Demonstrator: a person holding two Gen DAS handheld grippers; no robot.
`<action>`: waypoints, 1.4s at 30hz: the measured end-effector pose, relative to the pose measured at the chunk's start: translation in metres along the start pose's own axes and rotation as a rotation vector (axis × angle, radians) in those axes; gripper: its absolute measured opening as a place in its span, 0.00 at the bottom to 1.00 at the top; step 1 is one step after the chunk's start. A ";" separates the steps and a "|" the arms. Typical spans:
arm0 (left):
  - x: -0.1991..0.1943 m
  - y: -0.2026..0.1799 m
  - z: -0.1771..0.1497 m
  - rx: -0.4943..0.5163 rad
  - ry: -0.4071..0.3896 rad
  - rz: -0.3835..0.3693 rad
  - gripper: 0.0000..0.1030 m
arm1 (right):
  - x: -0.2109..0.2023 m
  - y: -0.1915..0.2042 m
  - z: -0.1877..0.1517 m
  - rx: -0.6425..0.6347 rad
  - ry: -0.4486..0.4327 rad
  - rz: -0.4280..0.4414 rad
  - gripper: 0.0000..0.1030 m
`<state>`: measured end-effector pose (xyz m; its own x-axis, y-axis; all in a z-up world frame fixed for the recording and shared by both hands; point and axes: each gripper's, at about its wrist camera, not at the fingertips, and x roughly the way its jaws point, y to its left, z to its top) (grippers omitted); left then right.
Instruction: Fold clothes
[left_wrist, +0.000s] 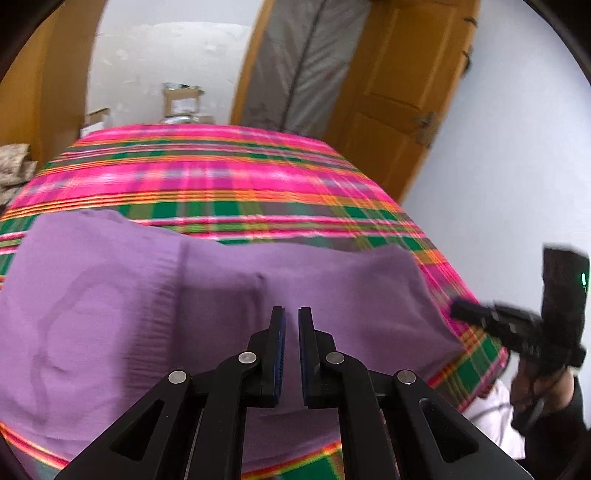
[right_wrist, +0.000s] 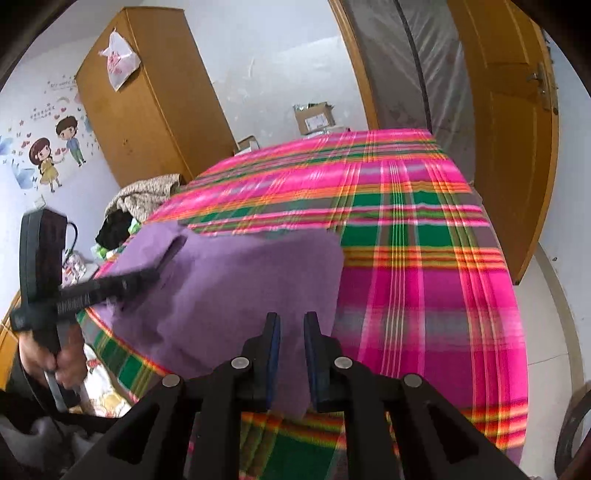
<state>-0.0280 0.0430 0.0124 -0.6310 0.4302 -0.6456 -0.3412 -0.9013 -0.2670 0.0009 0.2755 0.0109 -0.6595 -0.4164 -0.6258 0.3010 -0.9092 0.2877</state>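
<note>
At six o'clock, each hand-held gripper, left (left_wrist: 291, 314) and right (right_wrist: 292, 319), pinches the purple garment (left_wrist: 155, 306); its near hem is hidden beneath them.

A plaid bedspread (right_wrist: 424, 258), wooden wardrobe (right_wrist: 147, 99) – cardboard box (right_wrist: 314, 116) beyond, door (right_wrist: 509, 147) ajar.

White walls (right_wrist: 258, 44); wooden wardrobe (right_wrist: 147, 110); open door (right_wrist: 509, 147); plaid-covered bed (right_wrist: 424, 258).

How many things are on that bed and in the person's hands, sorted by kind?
Purple garment: 1
Plaid bedsheet: 1
Hand-held tools: 2, the left tool and the right tool
Pile of other clothes at the bed's far corner: 1
Total: 5
</note>
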 end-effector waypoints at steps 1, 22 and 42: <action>0.005 -0.002 -0.002 0.010 0.015 -0.007 0.07 | 0.004 0.000 0.004 0.005 0.000 0.011 0.12; 0.020 0.002 -0.013 0.006 0.053 -0.008 0.07 | 0.018 -0.021 0.002 0.088 0.028 0.109 0.06; 0.005 0.005 -0.021 0.013 0.029 0.004 0.07 | 0.017 0.016 -0.029 -0.093 -0.019 -0.047 0.17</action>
<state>-0.0177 0.0395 -0.0071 -0.6121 0.4251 -0.6669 -0.3484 -0.9020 -0.2552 0.0142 0.2542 -0.0160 -0.6872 -0.3740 -0.6228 0.3314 -0.9243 0.1895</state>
